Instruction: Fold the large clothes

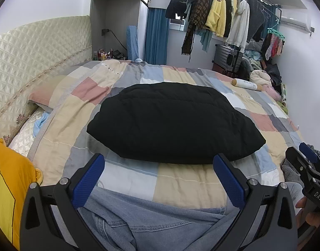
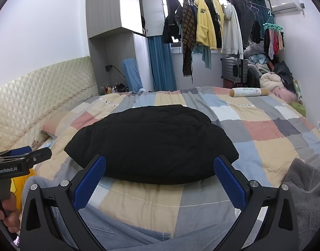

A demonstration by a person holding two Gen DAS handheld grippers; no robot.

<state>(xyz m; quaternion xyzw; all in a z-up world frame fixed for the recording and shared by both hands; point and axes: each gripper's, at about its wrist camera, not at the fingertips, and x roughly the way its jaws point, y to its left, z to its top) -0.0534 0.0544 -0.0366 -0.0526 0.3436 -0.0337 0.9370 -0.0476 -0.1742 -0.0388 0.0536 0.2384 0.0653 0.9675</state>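
Both jaws wide, empty: left gripper (image 1: 158,179), right gripper (image 2: 160,181). Best pressed black padded garment (image 1: 172,125) flat at twelve o'clock, squaring edges.

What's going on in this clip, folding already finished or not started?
A person holds two handheld grippers over a bed with a patchwork quilt. The left gripper and right gripper both hang open, holding nothing. A black padded garment lies on the quilt ahead of them as a compact folded bundle, untouched. Light blue denim clothing lies nearest the grippers, not gripped.
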